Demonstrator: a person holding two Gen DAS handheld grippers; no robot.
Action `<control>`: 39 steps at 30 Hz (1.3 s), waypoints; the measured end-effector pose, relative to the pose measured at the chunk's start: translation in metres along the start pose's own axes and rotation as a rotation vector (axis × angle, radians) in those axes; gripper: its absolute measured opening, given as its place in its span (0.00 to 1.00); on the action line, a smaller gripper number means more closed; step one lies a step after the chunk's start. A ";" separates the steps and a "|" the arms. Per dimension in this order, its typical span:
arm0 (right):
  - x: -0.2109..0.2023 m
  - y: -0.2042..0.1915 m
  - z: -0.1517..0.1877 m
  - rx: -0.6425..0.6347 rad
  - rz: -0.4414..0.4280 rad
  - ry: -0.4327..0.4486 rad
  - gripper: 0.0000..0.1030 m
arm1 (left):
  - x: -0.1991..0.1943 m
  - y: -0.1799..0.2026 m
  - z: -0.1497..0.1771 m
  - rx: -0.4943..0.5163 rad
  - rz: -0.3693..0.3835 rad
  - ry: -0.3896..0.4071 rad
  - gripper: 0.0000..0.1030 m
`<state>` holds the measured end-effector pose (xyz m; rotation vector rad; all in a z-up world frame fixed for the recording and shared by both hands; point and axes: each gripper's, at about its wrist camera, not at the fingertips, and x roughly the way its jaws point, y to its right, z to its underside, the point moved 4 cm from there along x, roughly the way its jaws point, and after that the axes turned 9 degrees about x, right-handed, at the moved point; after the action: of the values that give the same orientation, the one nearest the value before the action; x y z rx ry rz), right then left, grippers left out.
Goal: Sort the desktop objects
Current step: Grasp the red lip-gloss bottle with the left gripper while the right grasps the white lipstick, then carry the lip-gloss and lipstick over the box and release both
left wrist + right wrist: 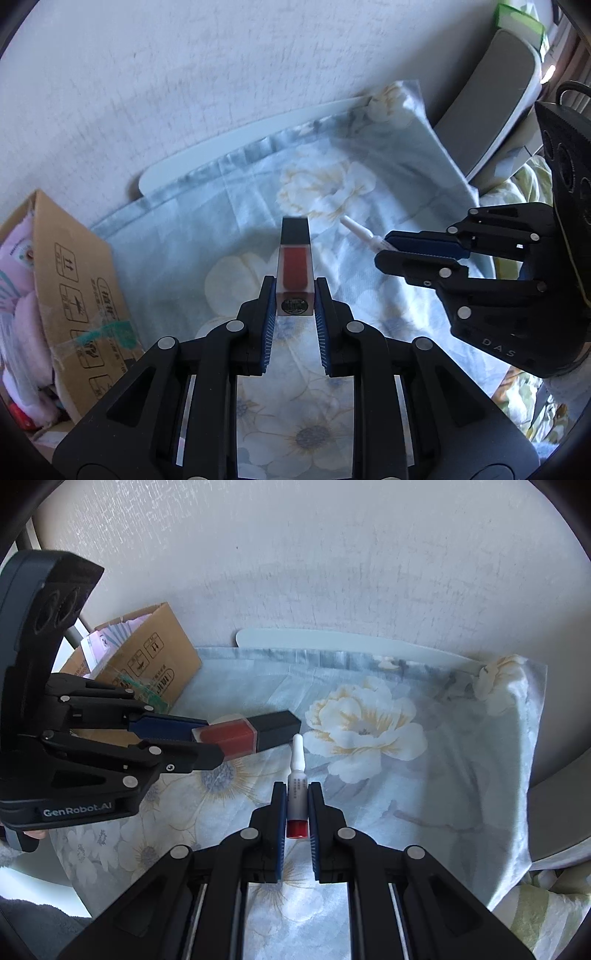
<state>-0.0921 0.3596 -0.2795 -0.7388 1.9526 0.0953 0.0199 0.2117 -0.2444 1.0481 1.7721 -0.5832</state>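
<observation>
The left gripper (295, 295) pinches a red lip-gloss bottle (295, 266) above the floral cloth (332, 387), while the right gripper (296, 801), at its 3 o'clock, pinches a small white vial (297, 790), and a cardboard box (74, 280) stands at 9 o'clock.

Each hand-held gripper is matte black plastic with silver round pivot screws and blue ribbed pads on its fingers. The left hand-held gripper (210, 738) reads "GenRobot.AI" in white; the right hand-held gripper (384, 245) shows "DAS" lettering.
</observation>
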 end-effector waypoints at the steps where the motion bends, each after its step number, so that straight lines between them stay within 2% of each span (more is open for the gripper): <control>1: 0.005 -0.002 -0.003 -0.001 0.002 0.002 0.10 | -0.004 0.001 -0.002 -0.002 0.005 0.007 0.17; 10: -0.014 -0.005 -0.020 -0.007 0.020 0.014 0.10 | -0.036 0.011 -0.025 0.012 0.003 0.077 0.17; 16: -0.041 -0.017 -0.039 -0.047 0.024 -0.002 0.10 | -0.082 0.000 -0.036 -0.001 -0.014 0.123 0.17; 20: -0.061 -0.036 -0.058 -0.095 0.012 -0.002 0.10 | -0.119 -0.019 -0.036 -0.011 -0.053 0.168 0.17; 23: -0.073 -0.060 -0.075 -0.161 0.008 0.013 0.10 | -0.143 -0.037 -0.031 -0.034 -0.082 0.196 0.17; 29: -0.080 -0.124 -0.110 -0.277 -0.058 0.052 0.10 | -0.181 -0.089 -0.007 -0.110 -0.164 0.225 0.17; 34: -0.058 -0.185 -0.128 -0.363 -0.134 0.034 0.10 | -0.201 -0.139 0.026 -0.195 -0.239 0.210 0.17; 39: -0.020 -0.241 -0.135 -0.438 -0.193 -0.034 0.10 | -0.201 -0.188 0.066 -0.257 -0.281 0.149 0.17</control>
<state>-0.0635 0.1237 -0.1375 -1.1988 1.8360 0.4250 -0.0741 -0.0151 -0.1032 0.6851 2.0819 -0.4392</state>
